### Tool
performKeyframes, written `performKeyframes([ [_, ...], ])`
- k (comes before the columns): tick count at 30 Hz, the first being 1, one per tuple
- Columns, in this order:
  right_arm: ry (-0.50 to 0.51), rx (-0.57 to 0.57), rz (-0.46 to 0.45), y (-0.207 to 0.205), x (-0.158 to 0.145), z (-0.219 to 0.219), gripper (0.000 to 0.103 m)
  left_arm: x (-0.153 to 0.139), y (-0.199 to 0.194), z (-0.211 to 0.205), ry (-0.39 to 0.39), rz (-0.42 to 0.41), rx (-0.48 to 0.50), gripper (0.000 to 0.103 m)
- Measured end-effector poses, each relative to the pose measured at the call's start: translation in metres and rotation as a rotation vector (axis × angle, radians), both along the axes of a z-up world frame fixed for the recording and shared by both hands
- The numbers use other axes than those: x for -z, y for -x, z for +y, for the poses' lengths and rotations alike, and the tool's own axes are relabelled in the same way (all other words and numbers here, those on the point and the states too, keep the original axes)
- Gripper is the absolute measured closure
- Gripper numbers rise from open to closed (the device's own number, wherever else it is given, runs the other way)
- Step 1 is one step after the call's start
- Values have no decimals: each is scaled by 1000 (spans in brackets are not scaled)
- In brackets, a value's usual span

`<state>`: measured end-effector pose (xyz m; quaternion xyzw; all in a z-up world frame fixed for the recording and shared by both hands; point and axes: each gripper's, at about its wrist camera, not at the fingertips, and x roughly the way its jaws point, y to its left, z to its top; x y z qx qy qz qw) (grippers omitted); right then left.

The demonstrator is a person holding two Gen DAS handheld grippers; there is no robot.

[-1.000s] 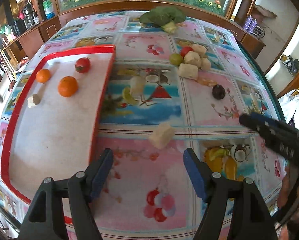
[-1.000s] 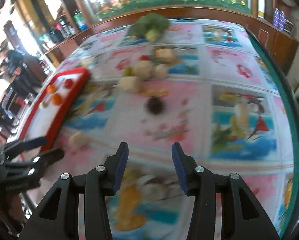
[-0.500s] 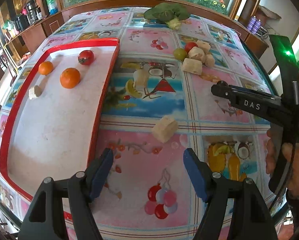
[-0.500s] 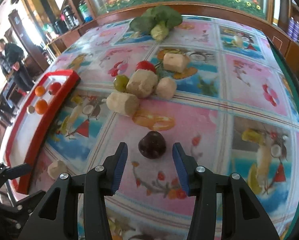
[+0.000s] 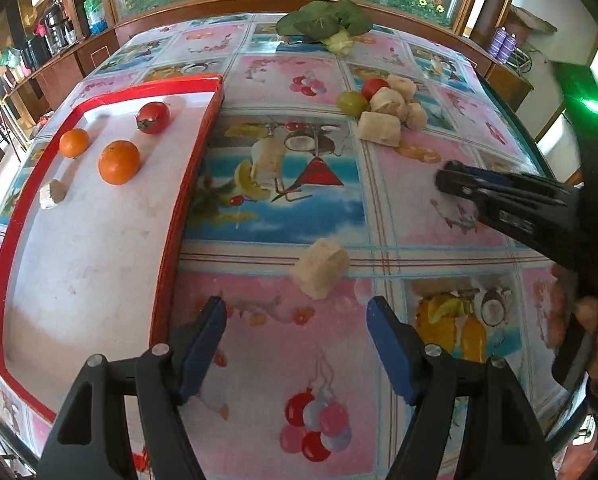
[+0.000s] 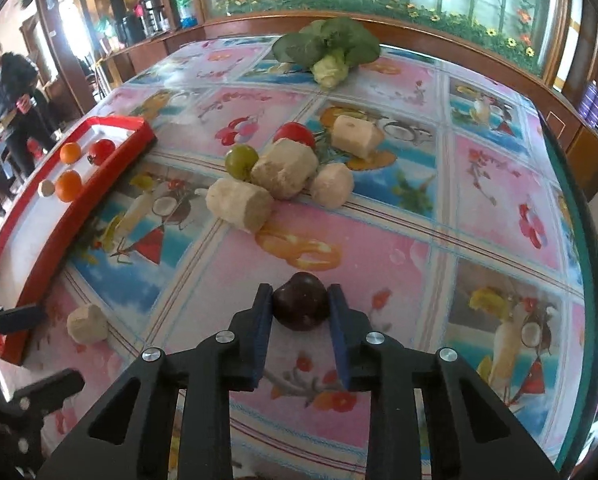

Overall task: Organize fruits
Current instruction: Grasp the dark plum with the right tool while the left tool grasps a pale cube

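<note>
1. Fruits are the job, and the dark purple fruit (image 6: 300, 306) now sits between the pads of the right gripper (image 6: 300, 300), on the patterned tablecloth (image 6: 499, 184) well to the right of the red tray (image 5: 191, 184). Half a second ago the fingers only framed it with gaps on both sides; now both blue pads touch it, so the right gripper is pinching the fruit.
2. That contact suggests the grasp is made and the next step is probably a lift and a carry toward the tray; the fruit does not look raised yet.
3. Left gripper (image 5: 297, 344) hangs spread wide just beside the tray's near right edge, holding nothing. A pale chunk (image 5: 321, 268) lies just beyond its fingertips.
4. On the tray already lie two oranges (image 5: 119, 162), a tomato (image 5: 153, 117) and a small pale piece (image 5: 53, 193), all at its far end.
5. Right of the tray's far corner lies a cluster: a green fruit (image 6: 241, 161), a red tomato (image 6: 294, 134) and several pale chunks (image 6: 285, 168). A leafy vegetable (image 6: 329, 50) lies farther back.
6. Between the held fruit and the tray lie the pale chunk and the left gripper, so a low sweep could clip them; the tray's raised rim also needs clearing.
</note>
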<state>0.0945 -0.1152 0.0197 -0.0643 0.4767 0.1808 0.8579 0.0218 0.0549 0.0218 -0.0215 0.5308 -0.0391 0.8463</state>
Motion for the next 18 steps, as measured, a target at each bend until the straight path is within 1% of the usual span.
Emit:
performKeyframes([
  [3, -24, 9, 5, 7, -3, -8, 76, 6, -7, -1, 6, 15, 0, 28],
  [6, -38, 18, 13, 14, -5, -16, 76, 8, -13, -4, 3, 6, 5, 28],
  [8, -46, 27, 18, 20, -6, -21, 76, 8, -15, -7, -15, -16, 12, 40],
  [9, -50, 29, 21, 22, -6, -23, 76, 8, -15, -8, -30, -26, 15, 43],
  [10, -56, 32, 24, 24, -7, -25, 76, 8, -15, -9, -41, -36, 21, 48],
  [11, -59, 37, 25, 27, -7, -27, 76, 8, -14, -9, -50, -46, 23, 60],
  [13, -65, 45, 28, 31, -8, -30, 76, 7, -14, -8, -50, -59, 34, 76],
  [18, -84, 69, 18, 42, -13, -37, 76, 3, -11, -6, 25, -36, 38, 76],
])
